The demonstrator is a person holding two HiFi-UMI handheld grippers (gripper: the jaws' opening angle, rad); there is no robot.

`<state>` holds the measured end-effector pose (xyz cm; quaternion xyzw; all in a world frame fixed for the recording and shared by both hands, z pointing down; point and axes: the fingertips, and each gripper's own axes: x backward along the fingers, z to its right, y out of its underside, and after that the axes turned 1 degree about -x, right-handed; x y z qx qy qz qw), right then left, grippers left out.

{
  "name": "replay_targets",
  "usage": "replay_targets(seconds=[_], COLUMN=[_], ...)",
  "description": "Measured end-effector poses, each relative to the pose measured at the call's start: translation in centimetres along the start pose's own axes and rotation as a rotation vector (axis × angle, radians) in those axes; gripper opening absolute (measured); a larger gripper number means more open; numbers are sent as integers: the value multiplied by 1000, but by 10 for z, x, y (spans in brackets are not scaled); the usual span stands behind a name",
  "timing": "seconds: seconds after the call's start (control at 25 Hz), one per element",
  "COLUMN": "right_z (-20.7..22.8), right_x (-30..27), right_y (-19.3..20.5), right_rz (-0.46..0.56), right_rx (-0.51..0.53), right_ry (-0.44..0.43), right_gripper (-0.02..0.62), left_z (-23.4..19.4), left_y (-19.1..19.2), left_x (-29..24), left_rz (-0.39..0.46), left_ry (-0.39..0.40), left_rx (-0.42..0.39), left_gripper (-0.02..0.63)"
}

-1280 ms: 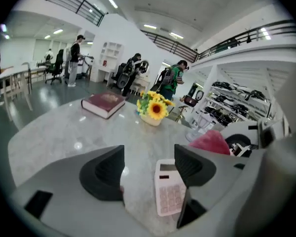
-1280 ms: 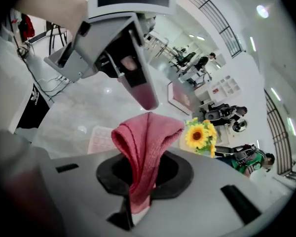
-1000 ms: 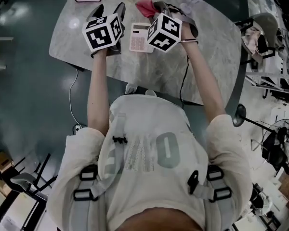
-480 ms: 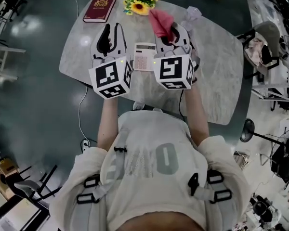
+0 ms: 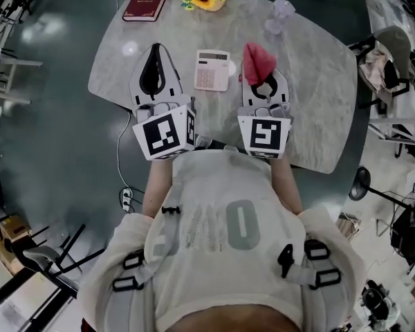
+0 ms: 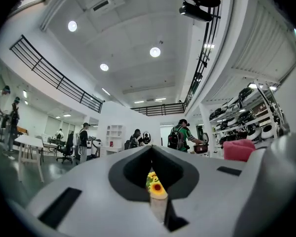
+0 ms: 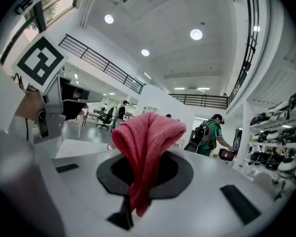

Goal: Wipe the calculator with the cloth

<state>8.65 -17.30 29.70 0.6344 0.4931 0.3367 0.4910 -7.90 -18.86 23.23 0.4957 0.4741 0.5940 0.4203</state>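
The right gripper is closed on the pink cloth; in the right gripper view the cloth stands up from between the jaws and folds over their tips. The left gripper is closed too, with nothing in it; its 2 jaws meet along one line.

The calculator lies flat on the desk, between the 2 grippers; from the right gripper it is to the left, just beside the hanging cloth, and from the left gripper it is to the right. Its long axis runs about parallel to both pairs of jaws, away from the person. Both grippers are held above the desk, so I judge that the right one must go down and to its left to bring the cloth on the keys.

Only the head view shows the calculator; both gripper views look out level into the room and miss it. The left gripper view shows the sunflowers through the gap behind its jaws, and the cloth at its right.
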Motion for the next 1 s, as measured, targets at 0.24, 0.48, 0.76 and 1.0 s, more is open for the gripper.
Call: replay_targets(seconds=[0.24,0.48,0.76,1.0], right_z=[-17,-10,-5,-10], right_x=[12,11,11,10], right_y=[17,10,12,11], right_rz=[-9,11,6,3], right_rx=[-61,-105,-119,-112], right_ry=[-40,-36,-29,-38], right_gripper=[54,54,54,54], left_z=[4,4,2,-4], left_y=[10,4,6,7], left_x=[18,20,18,17], left_rz=[-24,-18,-19,-22], left_ry=[-9,-4,-2,-2], left_rx=[5,13,17,24], left_gripper=[21,21,21,21])
